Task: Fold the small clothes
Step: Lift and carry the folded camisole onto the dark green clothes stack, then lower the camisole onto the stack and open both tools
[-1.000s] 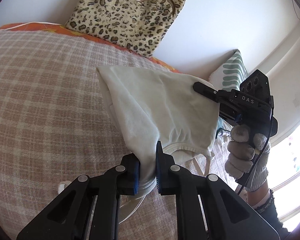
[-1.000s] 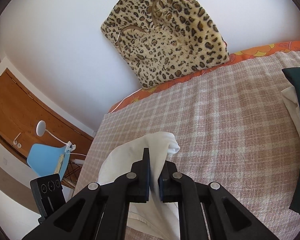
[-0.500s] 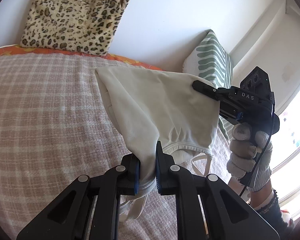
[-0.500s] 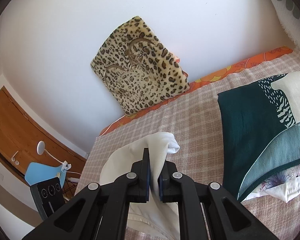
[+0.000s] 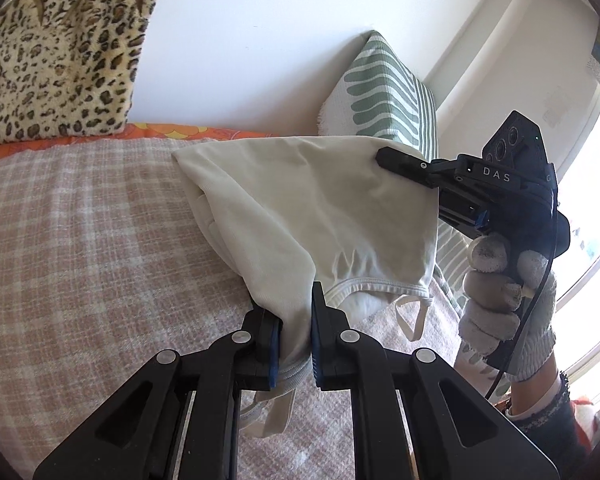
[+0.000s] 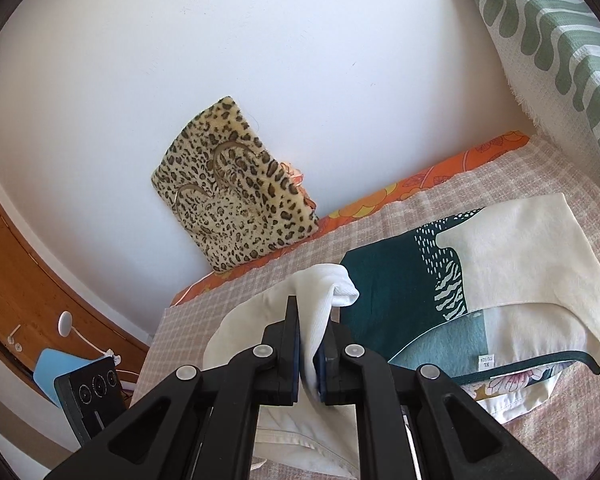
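A cream top with thin straps (image 5: pixel 300 200) hangs folded between my two grippers above the checked bedspread (image 5: pixel 80 248). My left gripper (image 5: pixel 294 340) is shut on its lower edge near the hem. My right gripper (image 5: pixel 384 156), held in a gloved hand, is shut on the top's other corner at the right. In the right wrist view my right gripper (image 6: pixel 311 344) pinches a bunched fold of the cream top (image 6: pixel 328 288), with the rest hanging below.
A stack of folded clothes, dark green and cream on top (image 6: pixel 460 300), lies on the bed to the right. A leopard-print bag (image 6: pixel 236 184) leans on the wall. A green-striped cushion (image 5: pixel 384 92) stands at the bed's corner. A window is at right.
Both grippers have carried the top to the right along the bed. The folded stack and striped cushion have come into view; the leopard bag has shifted left.
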